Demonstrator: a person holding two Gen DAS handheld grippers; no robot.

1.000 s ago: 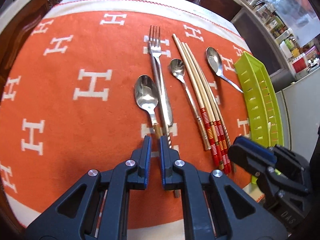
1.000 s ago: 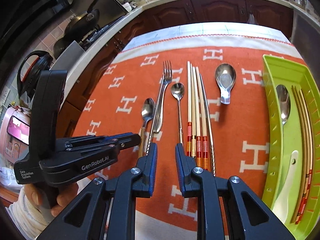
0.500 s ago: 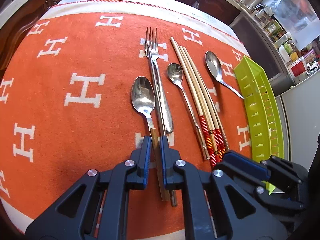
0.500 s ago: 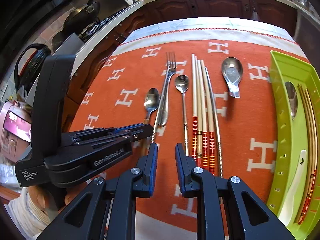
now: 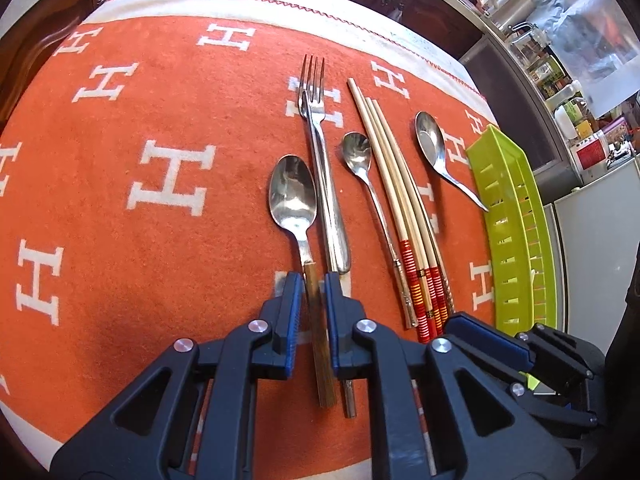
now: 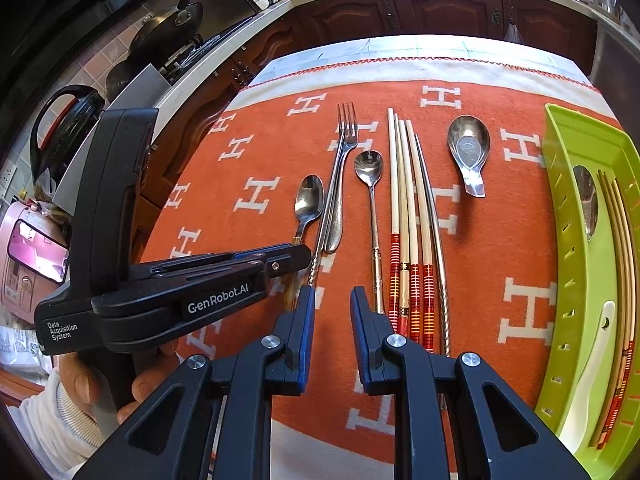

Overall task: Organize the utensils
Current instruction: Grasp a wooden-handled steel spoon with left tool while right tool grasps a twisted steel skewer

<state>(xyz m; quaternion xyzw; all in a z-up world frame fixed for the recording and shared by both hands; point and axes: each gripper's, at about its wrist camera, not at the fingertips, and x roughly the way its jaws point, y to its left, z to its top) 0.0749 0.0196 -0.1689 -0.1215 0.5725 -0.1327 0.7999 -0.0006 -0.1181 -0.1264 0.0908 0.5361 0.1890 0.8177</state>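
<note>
A spoon with a wooden handle (image 5: 291, 194) lies on the orange cloth (image 5: 160, 240). My left gripper (image 5: 312, 280) straddles its handle; the jaws are opening and a thin gap shows on each side of the wood. To its right lie a fork (image 5: 316, 92), a small spoon (image 5: 357, 150), chopsticks with red bands (image 5: 394, 184) and a short soup spoon (image 5: 429, 140). My right gripper (image 6: 332, 296) hovers open over bare cloth, between the fork's handle and the small spoon's handle (image 6: 374, 240). The left gripper (image 6: 298, 256) sits just to its left.
A green slotted tray (image 6: 560, 200) stands at the cloth's right edge and holds a metal spoon, a white spoon and chopsticks. A hand in a white sleeve (image 6: 76, 392) grips the left tool. Dark cabinets and a counter with pans surround the table.
The left jaws have parted slightly around the wooden handle, and more of the handle now shows below them. The right gripper has stayed put with the same gap.
</note>
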